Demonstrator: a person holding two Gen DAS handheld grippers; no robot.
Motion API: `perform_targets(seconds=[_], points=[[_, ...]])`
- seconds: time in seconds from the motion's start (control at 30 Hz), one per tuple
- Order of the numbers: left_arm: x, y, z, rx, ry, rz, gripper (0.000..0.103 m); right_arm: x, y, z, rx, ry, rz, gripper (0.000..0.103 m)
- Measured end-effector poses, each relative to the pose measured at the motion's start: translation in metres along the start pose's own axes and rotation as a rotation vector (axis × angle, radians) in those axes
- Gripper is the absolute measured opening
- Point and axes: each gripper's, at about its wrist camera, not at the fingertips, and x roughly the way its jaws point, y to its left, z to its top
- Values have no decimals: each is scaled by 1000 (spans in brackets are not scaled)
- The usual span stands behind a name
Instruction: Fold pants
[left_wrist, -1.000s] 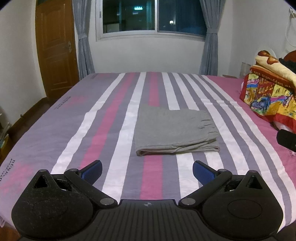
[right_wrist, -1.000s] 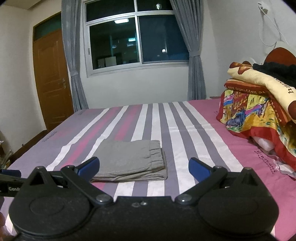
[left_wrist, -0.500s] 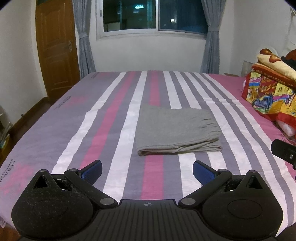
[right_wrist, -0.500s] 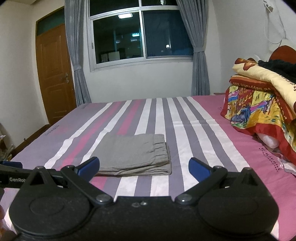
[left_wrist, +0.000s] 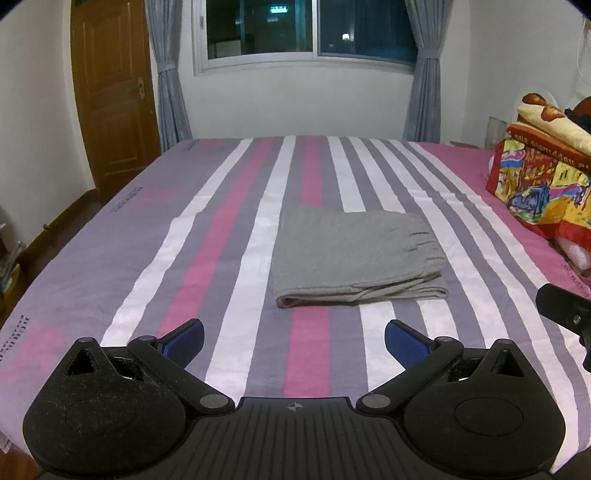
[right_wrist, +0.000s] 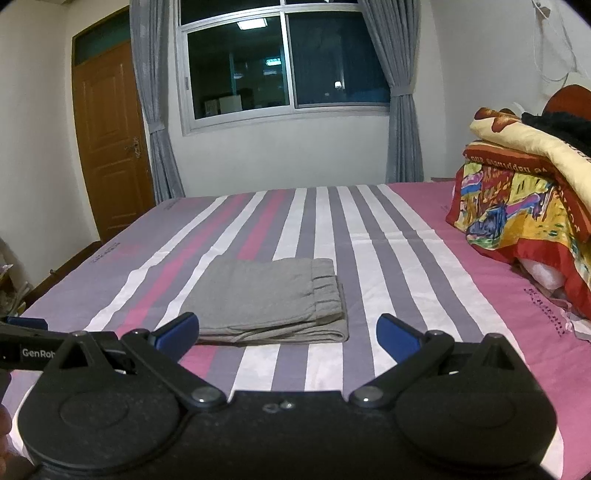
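The grey pants (left_wrist: 354, 254) lie folded into a flat rectangle in the middle of the striped bed (left_wrist: 207, 258), waistband to the right. They also show in the right wrist view (right_wrist: 269, 299). My left gripper (left_wrist: 293, 341) is open and empty, held above the sheet short of the pants' near edge. My right gripper (right_wrist: 286, 334) is open and empty, also short of the pants and to their right. A part of the right gripper (left_wrist: 565, 314) shows at the right edge of the left wrist view.
A pile of colourful folded quilts (right_wrist: 524, 199) sits on the bed's right side. A wooden door (left_wrist: 114, 96) is at the far left, a window (right_wrist: 284, 66) with grey curtains behind the bed. The bed's left edge drops to the floor.
Both grippers have drawn back and risen slightly from the pants. The pants have not moved. Both stay open.
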Motion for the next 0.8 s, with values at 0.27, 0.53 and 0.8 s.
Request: perform_targets(seconds=[0.27, 0.53, 0.8], points=[[4, -4, 1, 9, 10, -3, 103, 6, -3, -1, 9, 16, -2, 103], [7, -6, 1, 17, 15, -4, 103, 7, -3, -3, 15, 22, -3, 103], [7, -6, 1, 18, 15, -4, 103, 8, -5, -3, 18, 25, -3, 103]])
